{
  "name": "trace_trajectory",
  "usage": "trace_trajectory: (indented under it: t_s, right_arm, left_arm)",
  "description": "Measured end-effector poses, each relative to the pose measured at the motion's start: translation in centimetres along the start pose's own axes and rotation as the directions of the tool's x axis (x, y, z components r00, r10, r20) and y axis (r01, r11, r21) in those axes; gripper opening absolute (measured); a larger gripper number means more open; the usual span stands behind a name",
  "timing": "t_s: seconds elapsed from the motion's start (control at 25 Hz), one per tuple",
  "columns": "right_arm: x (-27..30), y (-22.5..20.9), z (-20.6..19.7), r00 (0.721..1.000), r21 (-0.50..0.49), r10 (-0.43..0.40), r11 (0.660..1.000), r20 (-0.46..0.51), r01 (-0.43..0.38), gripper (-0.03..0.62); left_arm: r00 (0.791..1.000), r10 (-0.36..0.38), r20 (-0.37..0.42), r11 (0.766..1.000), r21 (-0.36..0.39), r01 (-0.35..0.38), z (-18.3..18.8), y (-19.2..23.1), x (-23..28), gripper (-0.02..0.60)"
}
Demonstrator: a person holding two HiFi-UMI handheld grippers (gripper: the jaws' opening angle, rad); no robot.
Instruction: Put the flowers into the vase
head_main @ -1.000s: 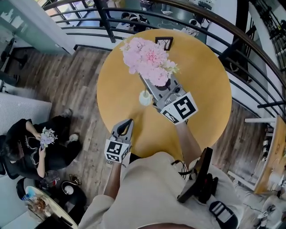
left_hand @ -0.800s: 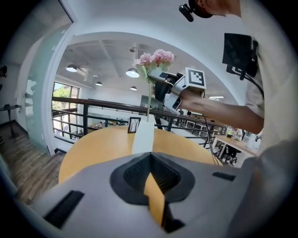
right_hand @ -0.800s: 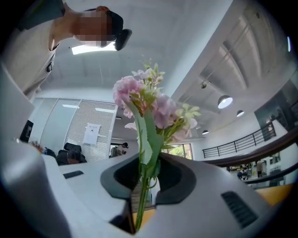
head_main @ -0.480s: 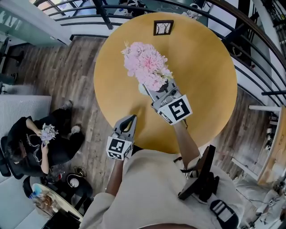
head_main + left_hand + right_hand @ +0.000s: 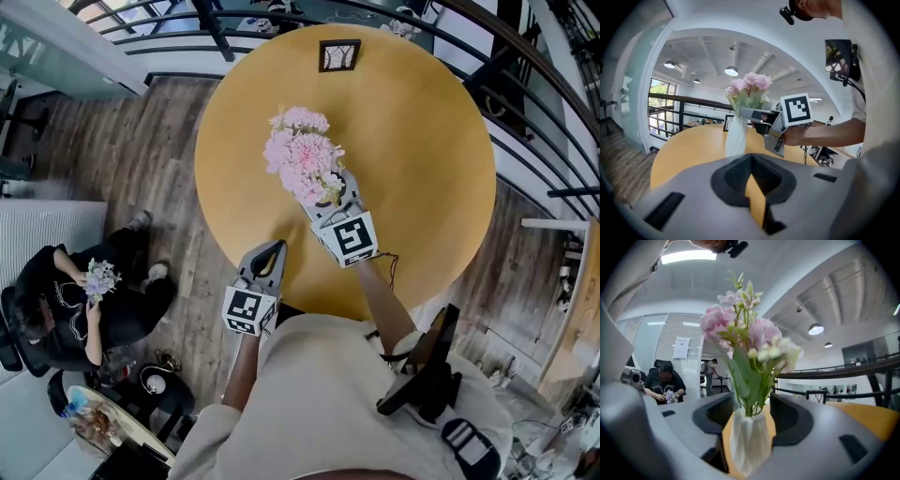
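Note:
A bunch of pink flowers (image 5: 302, 159) stands upright in a white faceted vase (image 5: 749, 439) on the round yellow table (image 5: 412, 141). From the head view the blooms hide the vase. My right gripper (image 5: 330, 192) is level at the stems, just above the vase mouth. Its jaws are opening: the green stems (image 5: 752, 394) rise between them with a gap on both sides. The left gripper view has flowers (image 5: 749, 84), vase (image 5: 736, 136) and the right gripper's marker cube (image 5: 796, 108) ahead. My left gripper (image 5: 276, 248) hovers at the table's near edge, shut and holding nothing.
A small framed picture (image 5: 338, 54) stands at the table's far edge. A dark curved railing (image 5: 187, 37) runs behind the table. A seated person (image 5: 66, 300) with a small bouquet is on the wooden floor at the left.
My right gripper has come down with the flowers, lowering the stems into the vase, and its jaws have spread apart. The left gripper has stayed where it was.

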State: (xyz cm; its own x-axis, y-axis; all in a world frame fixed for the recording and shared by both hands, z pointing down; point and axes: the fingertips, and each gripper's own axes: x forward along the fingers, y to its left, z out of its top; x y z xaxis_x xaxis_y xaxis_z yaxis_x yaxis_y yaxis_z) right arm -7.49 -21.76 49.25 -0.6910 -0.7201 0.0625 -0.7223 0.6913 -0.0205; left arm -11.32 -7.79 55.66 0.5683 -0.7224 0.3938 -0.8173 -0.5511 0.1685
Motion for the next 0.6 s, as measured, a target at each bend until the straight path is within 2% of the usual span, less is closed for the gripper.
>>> trace_trajectory:
  t_s: [0.08,0.16,0.48,0.6]
  right_arm:
    - [0.1,0.3,-1.7,0.999,0.007,-0.004,1.000,-0.051,0.005,0.285]
    - [0.1,0.4,-3.3,0.995,0.012,-0.002,1.000,-0.102,0.003,0.308]
    - [-2.3,-0.7,-7.9,0.973,0.042,-0.075,0.995,-0.218,0.086,0.308]
    - [-4.8,-1.8,-8.9,0.963,0.053,-0.101,0.992,-0.249,0.117,0.305]
  left_arm:
    - [1.000,-0.001,0.004,1.000,0.002,0.001,0.0,0.0,-0.1,0.006]
    - [1.000,-0.003,0.009,1.000,0.005,0.003,0.2,-0.1,-0.1,0.006]
    - [1.000,-0.013,0.017,1.000,0.012,0.013,-0.2,-0.3,0.1,0.006]
    - [0.999,-0.036,0.031,0.998,0.042,0.035,0.8,-1.1,0.6,0.006]
